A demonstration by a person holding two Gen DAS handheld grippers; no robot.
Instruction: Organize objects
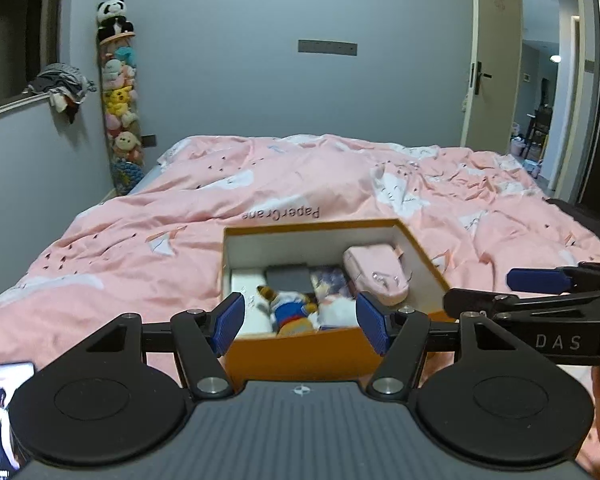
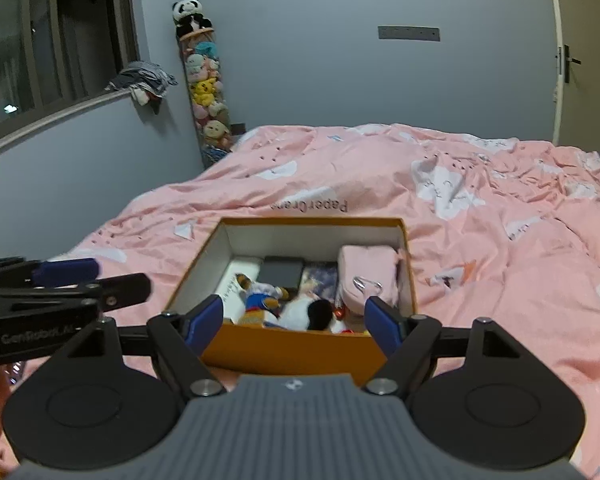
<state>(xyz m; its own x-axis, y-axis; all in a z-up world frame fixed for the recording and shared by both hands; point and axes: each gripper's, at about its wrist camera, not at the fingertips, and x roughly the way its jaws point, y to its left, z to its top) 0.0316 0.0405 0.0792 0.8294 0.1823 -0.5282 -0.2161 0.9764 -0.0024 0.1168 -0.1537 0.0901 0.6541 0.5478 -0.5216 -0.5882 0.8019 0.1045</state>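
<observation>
Two hand-held tongs are hovering over an orange box sitting on a pink duvet, both with jaws standing wide and gripping nothing. The left gripper is framing the box's near wall; the right gripper is doing the same in its own view, and is showing at three o'clock in the left one. Inside the box, a stuffed duck toy is lying near six o'clock, a pink pouch is resting at about two o'clock, and a dark flat case is sitting at twelve.

The soft, rumpled bedding is likely giving the box poor footing: a push on its rim could tip it or slide it. The two grippers are working close together and could collide.

Beyond the bed, a column of plush toys is standing at ten o'clock, a panda topping it, and a door is standing open at two o'clock.
</observation>
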